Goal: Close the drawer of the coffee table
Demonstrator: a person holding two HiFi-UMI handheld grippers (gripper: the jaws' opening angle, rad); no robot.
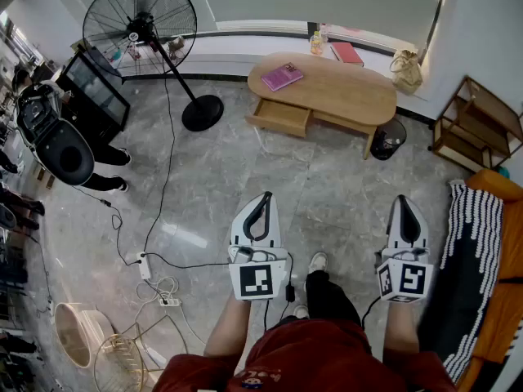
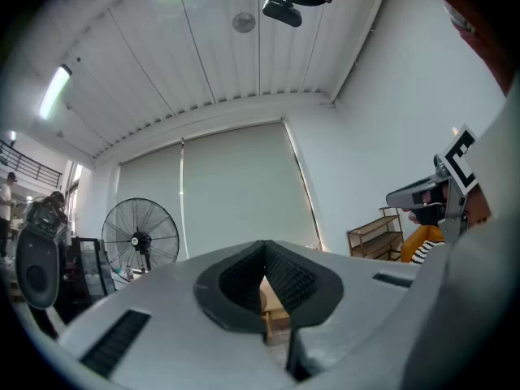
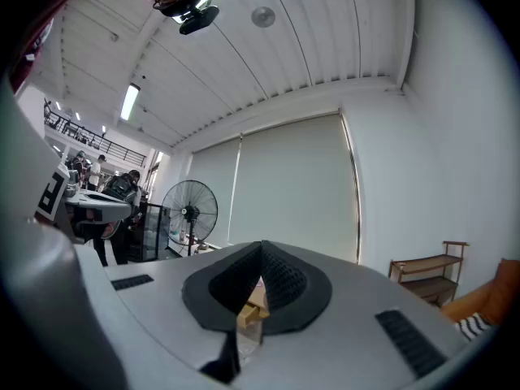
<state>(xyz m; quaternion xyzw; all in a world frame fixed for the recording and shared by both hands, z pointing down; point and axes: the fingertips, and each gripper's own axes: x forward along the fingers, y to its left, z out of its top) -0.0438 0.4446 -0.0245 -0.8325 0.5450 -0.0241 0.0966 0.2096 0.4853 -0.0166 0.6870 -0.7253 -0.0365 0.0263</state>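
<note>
All views toward distant coffee table [image 1: 343, 95]

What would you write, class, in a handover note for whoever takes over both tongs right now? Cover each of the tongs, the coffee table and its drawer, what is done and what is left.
Left tongs: shut, empty, held level, pointing toward the table.
Right tongs: shut, empty, held level.
Coffee table: some way ahead; neither tongs touch it.
Drawer: at the table's left end in the head view, pulled out toward the person.
Done: nothing yet; the drawer is open.
Left: walk up, set the tongs against the drawer front and push it fully in.
</note>
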